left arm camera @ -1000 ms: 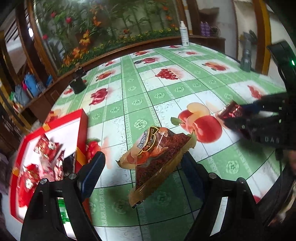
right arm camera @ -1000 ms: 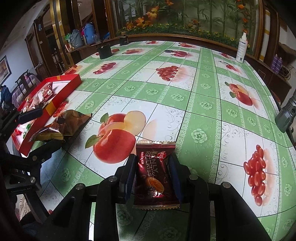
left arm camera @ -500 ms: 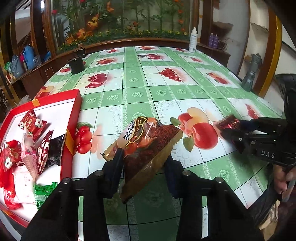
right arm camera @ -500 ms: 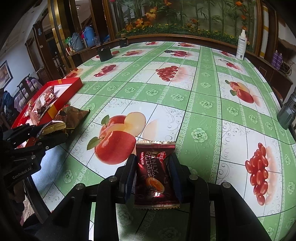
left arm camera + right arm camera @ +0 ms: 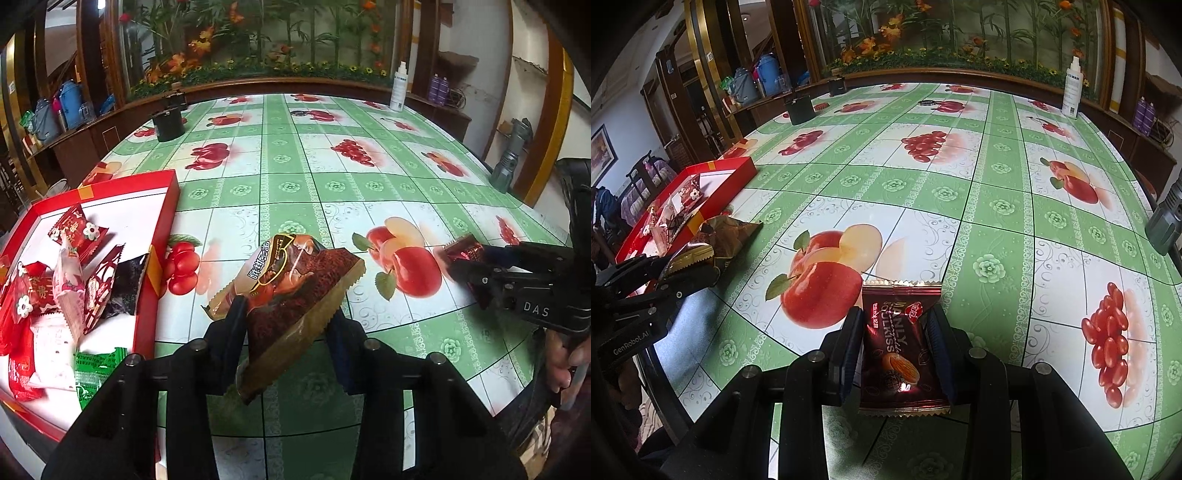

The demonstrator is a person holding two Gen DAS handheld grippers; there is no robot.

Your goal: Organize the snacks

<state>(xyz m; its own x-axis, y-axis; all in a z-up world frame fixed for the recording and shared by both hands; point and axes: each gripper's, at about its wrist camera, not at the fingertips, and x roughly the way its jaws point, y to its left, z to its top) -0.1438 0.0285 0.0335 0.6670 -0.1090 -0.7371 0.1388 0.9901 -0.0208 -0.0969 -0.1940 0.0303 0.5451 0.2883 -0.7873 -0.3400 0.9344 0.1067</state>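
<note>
My left gripper [image 5: 286,317] is shut on a brown and gold snack bag [image 5: 291,295] and holds it tilted above the table, right of the red box [image 5: 162,236]. The box holds several red, white, dark and green snack packets [image 5: 70,288]. My right gripper [image 5: 895,332] is shut on a dark red almond chocolate packet [image 5: 899,350] over the table's near edge. The right gripper with its packet also shows in the left wrist view [image 5: 461,258]. The left gripper and its bag show in the right wrist view [image 5: 683,262].
The table has a green and white fruit-print cloth [image 5: 960,177]. A black container [image 5: 168,123] and a white spray bottle [image 5: 399,88] stand at the far side. A grey object [image 5: 511,158] stands at the right edge. A flower ledge runs behind.
My left gripper has closed on the brown bag and lifted it, with the view swinging so the red box lies closer on the left. The right gripper still holds its packet, hardly moved.
</note>
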